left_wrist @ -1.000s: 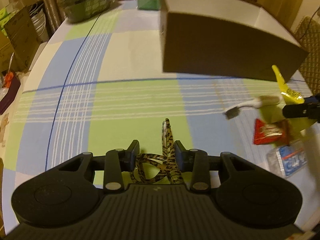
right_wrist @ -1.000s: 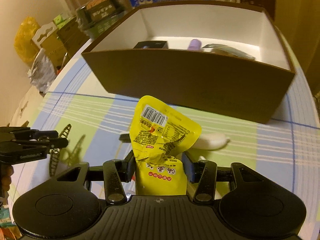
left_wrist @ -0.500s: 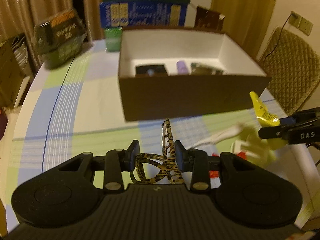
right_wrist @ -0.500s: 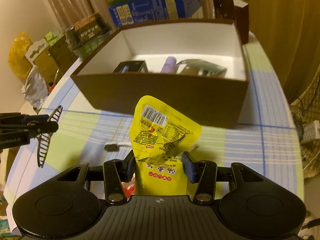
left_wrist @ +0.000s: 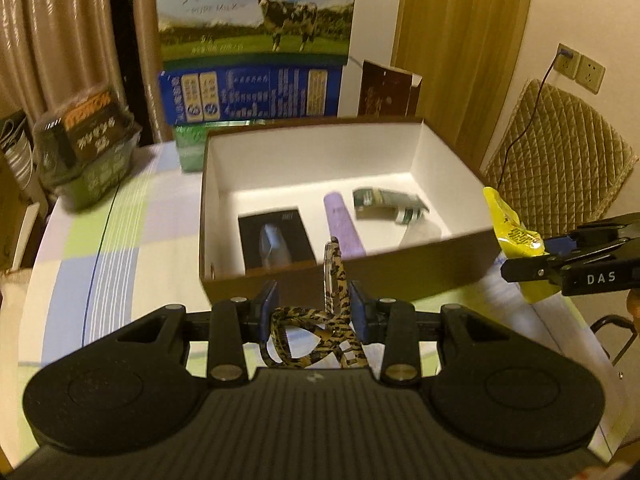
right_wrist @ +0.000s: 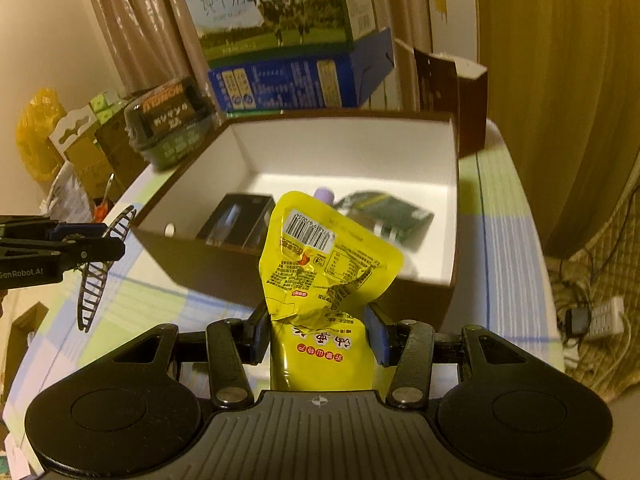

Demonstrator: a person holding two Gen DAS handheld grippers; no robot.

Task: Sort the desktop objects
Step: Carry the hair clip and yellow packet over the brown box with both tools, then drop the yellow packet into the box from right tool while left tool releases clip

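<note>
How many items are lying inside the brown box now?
3: a black packet at the left, a purple tube in the middle, a dark green packet at the right. The near wall may hide more.

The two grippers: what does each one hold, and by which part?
Left gripper: leopard hair clip, by its handle end. Right gripper: yellow pouch, by its lower part.

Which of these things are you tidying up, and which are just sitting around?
Part of the job:
- leopard-print hair clip, held in the left gripper
- yellow snack pouch, held in the right gripper
- brown box, with a black packet, purple tube and green packet already inside

Just sitting around:
- milk cartons
- quilted chair
- green package
</note>
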